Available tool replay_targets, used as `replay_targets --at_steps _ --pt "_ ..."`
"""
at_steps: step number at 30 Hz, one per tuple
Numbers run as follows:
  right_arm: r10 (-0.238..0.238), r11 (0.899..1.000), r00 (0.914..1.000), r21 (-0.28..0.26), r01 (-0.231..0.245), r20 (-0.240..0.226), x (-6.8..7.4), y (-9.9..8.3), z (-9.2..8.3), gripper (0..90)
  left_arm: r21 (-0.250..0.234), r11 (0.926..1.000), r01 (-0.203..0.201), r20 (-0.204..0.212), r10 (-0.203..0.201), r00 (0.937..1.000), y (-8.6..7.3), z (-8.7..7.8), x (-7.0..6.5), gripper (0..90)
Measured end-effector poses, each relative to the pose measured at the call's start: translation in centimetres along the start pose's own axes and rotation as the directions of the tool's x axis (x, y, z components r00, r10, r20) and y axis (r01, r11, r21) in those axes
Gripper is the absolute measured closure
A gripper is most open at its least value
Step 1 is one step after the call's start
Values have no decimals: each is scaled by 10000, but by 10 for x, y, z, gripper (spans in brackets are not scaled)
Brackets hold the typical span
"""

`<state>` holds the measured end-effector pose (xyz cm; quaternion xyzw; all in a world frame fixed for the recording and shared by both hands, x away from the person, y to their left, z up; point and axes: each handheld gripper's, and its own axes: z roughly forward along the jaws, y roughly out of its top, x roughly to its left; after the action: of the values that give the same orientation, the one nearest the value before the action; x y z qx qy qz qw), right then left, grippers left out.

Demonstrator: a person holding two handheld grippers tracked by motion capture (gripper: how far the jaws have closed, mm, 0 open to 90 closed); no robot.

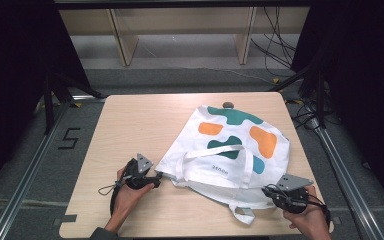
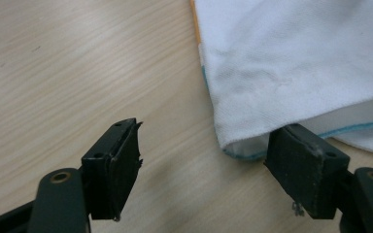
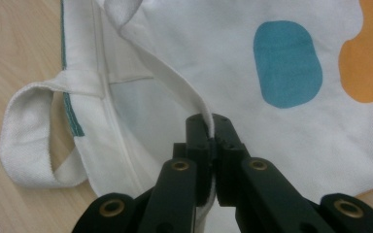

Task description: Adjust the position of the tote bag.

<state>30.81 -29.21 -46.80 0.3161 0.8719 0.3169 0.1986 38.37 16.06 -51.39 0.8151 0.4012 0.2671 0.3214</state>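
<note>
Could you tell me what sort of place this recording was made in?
Probably a lab recording station: a bare wooden table on aluminium rails, dark curtains at both sides, loose cables on the floor, and a tote bag as the work piece.

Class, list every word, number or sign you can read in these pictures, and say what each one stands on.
"5": marked in dark strokes on the grey floor left of the table, in the high view.
A short dark word printed on the white tote bag, just below its handle: too small and blurred to read.
No other text is readable in the two gripper views.
</note>
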Motion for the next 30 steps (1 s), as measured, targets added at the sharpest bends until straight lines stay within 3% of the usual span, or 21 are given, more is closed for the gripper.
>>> replay_targets --at_steps 4,5,6,7,8,9,10,11,12,13,15,16,17,18,21,22,23,25,27,30 --pt "207 9998 9997 3 -207 -90 0 0 1 876 -268 9996 -80 11 81 10000 6 5 -2 311" --pt "188 9998 9998 -26 -188 -22 -2 -1 1 858 -678 9969 -394 -104 388 9992 9 9 -4 332" --pt "188 9998 9998 -26 -188 -22 -2 -1 1 858 -678 9969 -394 -104 388 9992 9 9 -4 353" --pt "383 9993 9992 -46 -384 -88 -1 -1 1 810 -972 9939 -523 0 525 9986 12 13 -6 391" --pt "383 9993 9992 -46 -384 -88 -1 -1 1 810 -972 9939 -523 0 525 9986 12 13 -6 438" --pt "352 9994 9994 73 -352 -9 -1 -1 3 745 -1534 9835 -955 269 1008 9945 14 17 -4 505" --pt "352 9994 9994 73 -352 -9 -1 -1 3 745 -1534 9835 -955 269 1008 9945 14 17 -4 589" --pt "374 9978 9993 545 -374 7 4 -1 5 704 -1765 9805 -867 472 964 9942 14 18 -4 673" --pt "374 9978 9993 545 -374 7 4 -1 5 704 -1502 9837 -990 359 1055 9938 14 16 -5 673" --pt "-152 9972 9994 731 129 314 4 -3 7 699 -1115 9871 -1146 343 1190 9923 15 15 -6 709" --pt "-110 9931 9991 1172 61 413 13 -2 13 693 -1066 9837 -1447 136 1469 9891 16 15 -8 771" --pt "-110 9931 9991 1172 61 413 13 -2 13 693 -966 9834 -1533 218 1561 9875 16 14 -8 771" --pt "-428 9885 9975 1474 341 565 13 -3 15 734 -881 9822 -1656 388 1695 9848 15 13 -10 803" --pt "-428 9885 9975 1474 341 565 13 -3 15 734 -881 9822 -1656 388 1695 9848 15 13 -10 815" --pt "-731 9861 9946 1545 609 741 10 -4 13 850 -788 9761 -2027 762 2086 9750 11 -2 -18 826" --pt "-773 9861 9938 1529 644 796 8 -5 13 856 -788 9761 -2027 762 2086 9750 11 -2 -18 826" --pt "-710 9873 9933 1481 570 913 6 -6 13 860 -853 9679 -2364 823 2433 9664 8 -12 -23 826" --pt "-647 9889 9926 1397 500 1029 2 -7 13 861 -853 9666 -2417 908 2492 9642 4 -18 -26 826" --pt "-604 9909 9913 1266 455 1166 1 -6 14 859 -774 9638 -2551 1190 2629 9574 -6 -35 -33 826" --pt "-778 9919 9899 1090 649 1188 0 -4 16 841 -846 9668 -2410 1294 2505 9594 -14 -47 -38 824"
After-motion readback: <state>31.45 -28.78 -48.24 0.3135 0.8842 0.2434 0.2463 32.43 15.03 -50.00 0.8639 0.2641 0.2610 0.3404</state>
